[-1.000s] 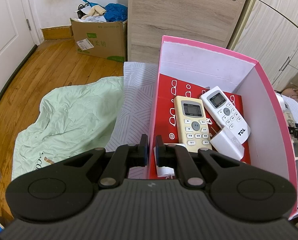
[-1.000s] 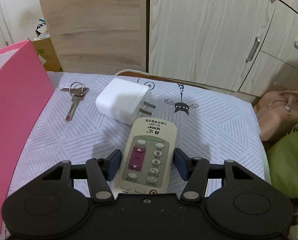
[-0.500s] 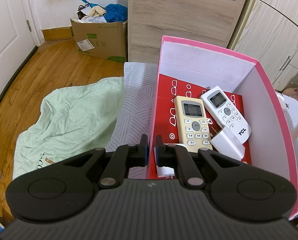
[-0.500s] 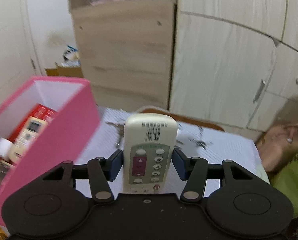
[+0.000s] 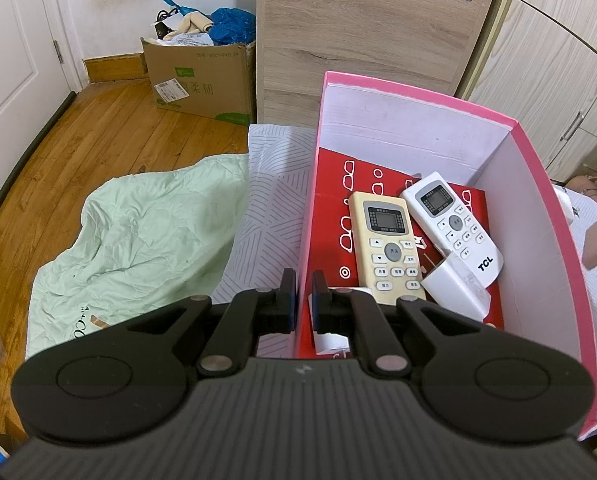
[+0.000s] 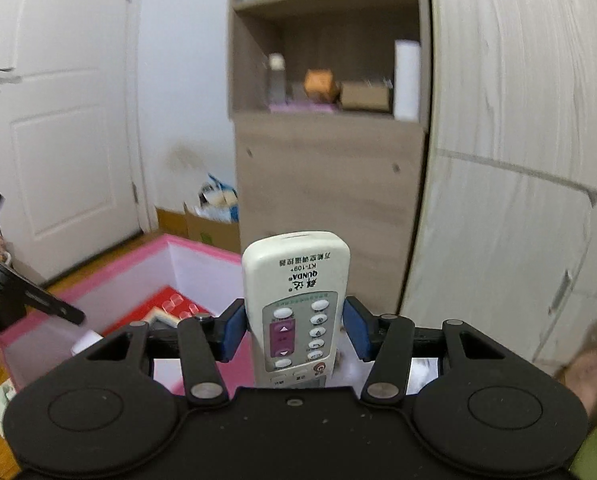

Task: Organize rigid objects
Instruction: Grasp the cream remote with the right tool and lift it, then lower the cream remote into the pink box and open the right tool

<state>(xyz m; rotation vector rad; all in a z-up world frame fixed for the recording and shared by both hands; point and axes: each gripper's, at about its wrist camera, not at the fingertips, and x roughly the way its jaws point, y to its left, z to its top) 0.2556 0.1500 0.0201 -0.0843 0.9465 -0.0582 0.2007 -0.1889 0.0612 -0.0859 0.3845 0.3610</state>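
My left gripper [image 5: 304, 292] is shut on the near left wall of the pink box [image 5: 546, 184]. Inside the box lie a cream remote [image 5: 386, 246], a white TCL remote [image 5: 454, 224] and a white charger plug [image 5: 452, 290] on a red sheet. My right gripper [image 6: 294, 332] is shut on a white QUNDA remote [image 6: 296, 284] and holds it up in the air, tilted upward, to the right of the pink box [image 6: 194, 250]. The left gripper's arm shows as a dark bar [image 6: 22, 292] in the right wrist view.
A pale green blanket [image 5: 138, 240] lies left of the box on the patterned bed sheet [image 5: 270, 184]. A cardboard box [image 5: 202, 76] stands on the wood floor by a wooden cabinet [image 5: 362, 32]. Wardrobe doors [image 6: 518, 160] and an open shelf [image 6: 330, 80] stand ahead.
My right gripper closed on the QUNDA remote, lifted it off the bed sheet and swung it up and left toward the pink box. The left gripper has not moved.
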